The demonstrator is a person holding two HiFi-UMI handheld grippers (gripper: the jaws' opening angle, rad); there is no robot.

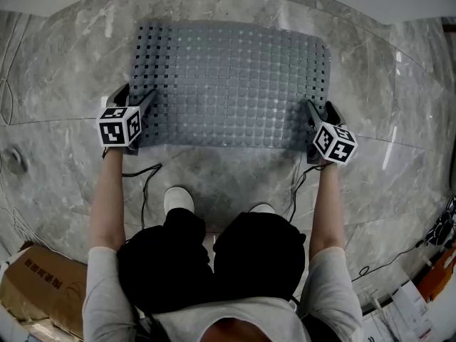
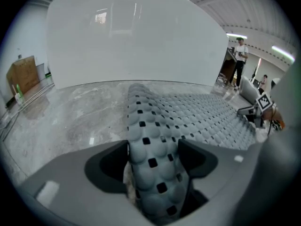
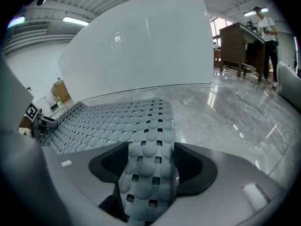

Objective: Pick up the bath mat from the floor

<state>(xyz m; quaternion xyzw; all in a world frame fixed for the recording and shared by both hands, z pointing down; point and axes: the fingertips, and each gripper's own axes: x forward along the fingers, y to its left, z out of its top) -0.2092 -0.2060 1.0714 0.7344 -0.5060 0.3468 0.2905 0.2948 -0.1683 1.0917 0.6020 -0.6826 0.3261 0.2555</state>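
A grey bath mat (image 1: 228, 84) with bumps and square holes lies spread on the marble floor (image 1: 64, 77) in the head view. My left gripper (image 1: 135, 97) sits at its near left corner and my right gripper (image 1: 320, 111) at its near right corner. In the left gripper view a raised fold of the mat (image 2: 197, 112) runs between the jaws of the left gripper (image 2: 153, 149), which stand wide apart. The right gripper view shows the same: the right gripper (image 3: 150, 159) has its jaws spread wide, with a strip of mat (image 3: 117, 117) filling the gap between them.
The person's shoes (image 1: 178, 199) stand just behind the mat's near edge, with thin cables (image 1: 146, 180) trailing on the floor. A cardboard box (image 1: 39, 283) is at the lower left and clutter (image 1: 427, 291) at the lower right. A white wall (image 2: 136, 36) rises behind the mat. A wooden desk (image 3: 240, 46) and people stand farther off.
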